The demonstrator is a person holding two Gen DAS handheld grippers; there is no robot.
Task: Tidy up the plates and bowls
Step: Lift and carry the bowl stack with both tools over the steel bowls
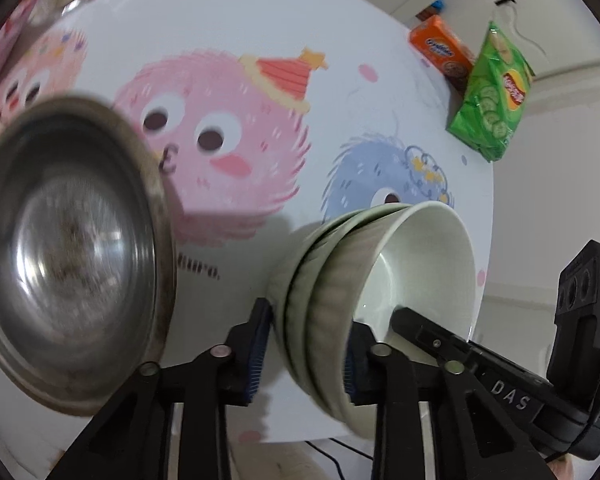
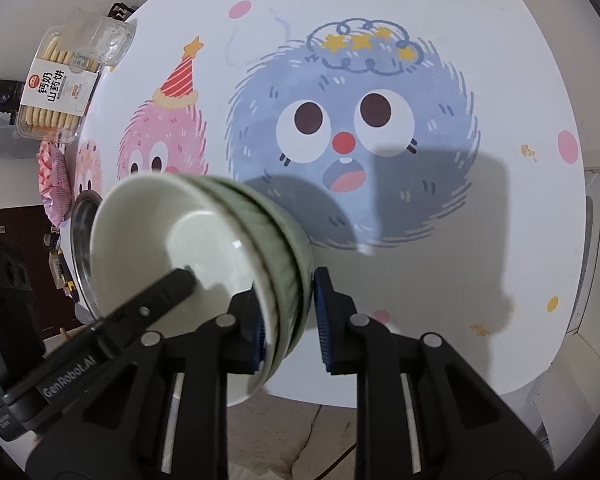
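Left wrist view: we list our left gripper (image 1: 306, 350) straddling the near wall of the stacked green bowls (image 1: 364, 280), which sit on the cartoon-print table (image 1: 340, 32) beside a steel bowl (image 1: 68, 252); whether both pads bite we cannot tell. Right wrist view: our right gripper (image 2: 290, 322) straddles the opposite wall of the same stack, inner pad touching, outer pad (image 2: 324, 320) just clear. We judge both sides should clamp evenly before lifting, so the nested bowls stay level.
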